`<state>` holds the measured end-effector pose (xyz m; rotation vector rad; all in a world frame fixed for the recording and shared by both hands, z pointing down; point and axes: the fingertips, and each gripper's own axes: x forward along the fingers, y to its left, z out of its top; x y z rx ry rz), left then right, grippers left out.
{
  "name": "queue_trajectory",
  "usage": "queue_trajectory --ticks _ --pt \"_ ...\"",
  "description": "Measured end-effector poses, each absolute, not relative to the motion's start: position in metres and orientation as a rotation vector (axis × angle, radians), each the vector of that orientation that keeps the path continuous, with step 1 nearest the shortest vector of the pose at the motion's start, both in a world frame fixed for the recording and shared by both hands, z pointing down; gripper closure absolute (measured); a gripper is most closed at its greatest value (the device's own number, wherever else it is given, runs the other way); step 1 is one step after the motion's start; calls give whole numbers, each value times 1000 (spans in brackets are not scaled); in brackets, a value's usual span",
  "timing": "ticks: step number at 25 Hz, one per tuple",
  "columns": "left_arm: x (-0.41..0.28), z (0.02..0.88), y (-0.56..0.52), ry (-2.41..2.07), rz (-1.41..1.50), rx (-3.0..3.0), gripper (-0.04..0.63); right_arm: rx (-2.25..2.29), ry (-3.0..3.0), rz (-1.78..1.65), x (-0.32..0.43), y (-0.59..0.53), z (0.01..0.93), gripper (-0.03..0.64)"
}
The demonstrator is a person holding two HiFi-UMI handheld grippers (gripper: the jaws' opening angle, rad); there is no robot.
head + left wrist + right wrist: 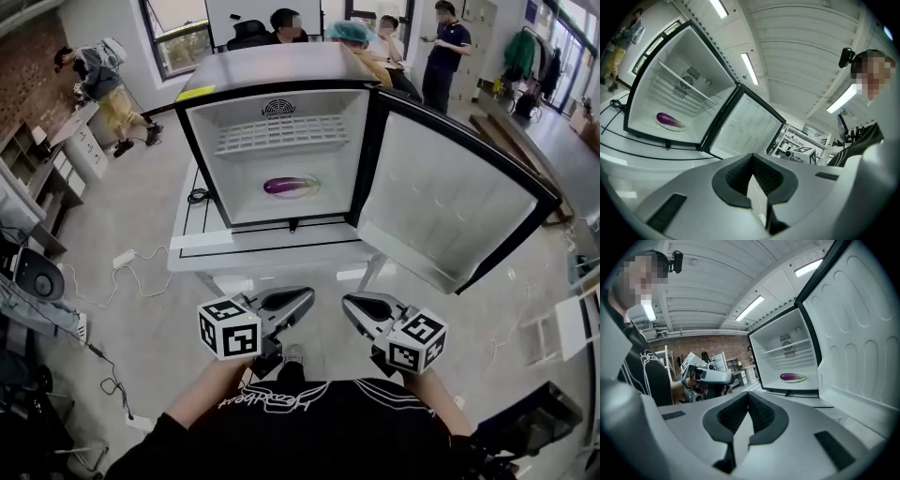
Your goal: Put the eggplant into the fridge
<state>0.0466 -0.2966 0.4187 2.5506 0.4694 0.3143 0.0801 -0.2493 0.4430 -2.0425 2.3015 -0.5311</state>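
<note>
A purple eggplant (291,187) lies on a small plate on the floor of the open white fridge (211,131), which stands on a low white table (202,251). The fridge door (450,202) is swung wide open to the right. My left gripper (306,299) and right gripper (350,305) hang side by side in front of the table, well short of the fridge, both shut and empty. The left gripper view has the closed left gripper (752,177) below the eggplant (670,121). In the right gripper view the eggplant (792,377) lies beyond the closed right gripper (749,409).
Cables and a power strip (124,258) lie on the floor at the left. Shelves and equipment (37,178) line the left wall. Several people (445,47) stand behind the fridge. The open door's lower corner (459,286) juts out toward my right side.
</note>
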Motion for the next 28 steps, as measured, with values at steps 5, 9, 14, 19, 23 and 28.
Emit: queue_trajectory --ticks 5,9,14,19,23,28 --pt "18 431 -252 476 312 2557 588 -1998 2324 -578 51 -209 459 609" --pt "3 436 -221 488 333 2592 588 -1971 2339 -565 31 -183 459 609" --pt "-14 440 -197 475 338 2594 588 -1959 2347 -538 16 -161 458 609" --pt "-29 441 -178 481 342 2607 588 -1968 2391 -558 -1 -147 464 611" --pt "-35 442 -165 488 352 2615 588 -1971 2391 -553 -7 -138 461 611" --pt "-38 444 -162 493 343 2608 588 -1990 2387 -516 -5 -134 467 610"
